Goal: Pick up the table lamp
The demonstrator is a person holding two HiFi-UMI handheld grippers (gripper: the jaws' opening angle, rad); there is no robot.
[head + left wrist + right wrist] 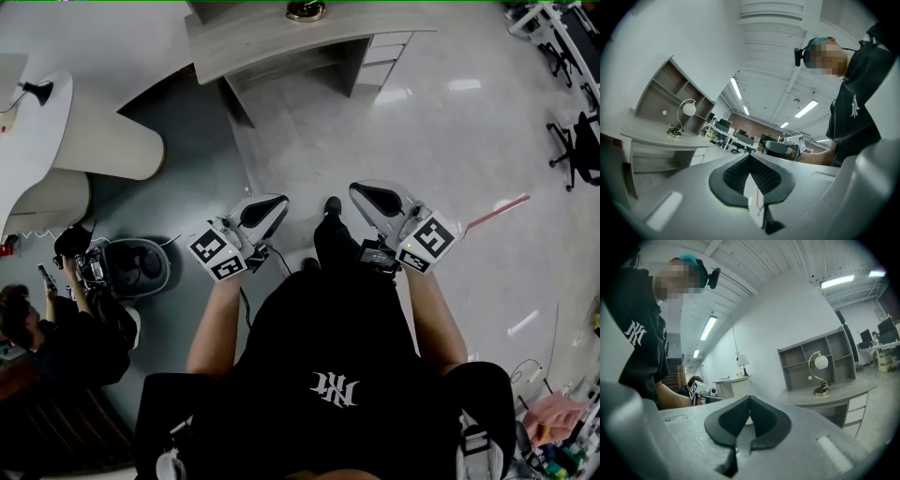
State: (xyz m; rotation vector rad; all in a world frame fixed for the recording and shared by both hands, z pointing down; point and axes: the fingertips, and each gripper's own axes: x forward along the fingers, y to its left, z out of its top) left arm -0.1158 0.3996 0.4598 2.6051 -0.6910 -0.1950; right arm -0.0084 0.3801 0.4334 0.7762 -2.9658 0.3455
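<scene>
Tongs on the left [267, 208] are fully closed with nothing between the pads, held level ahead of the wearer's body. The right tongs [373, 197] match them, shut and empty. My reading is that both are simply carried at the ready, since nothing lies within reach to grip. Seen from the left tongs, the table lamp [688, 108] stands upright on the grey bench [647, 132] at ten o'clock. From the right tongs it sits at two o'clock. In the head view it is at twelve o'clock, well apart from both.
</scene>
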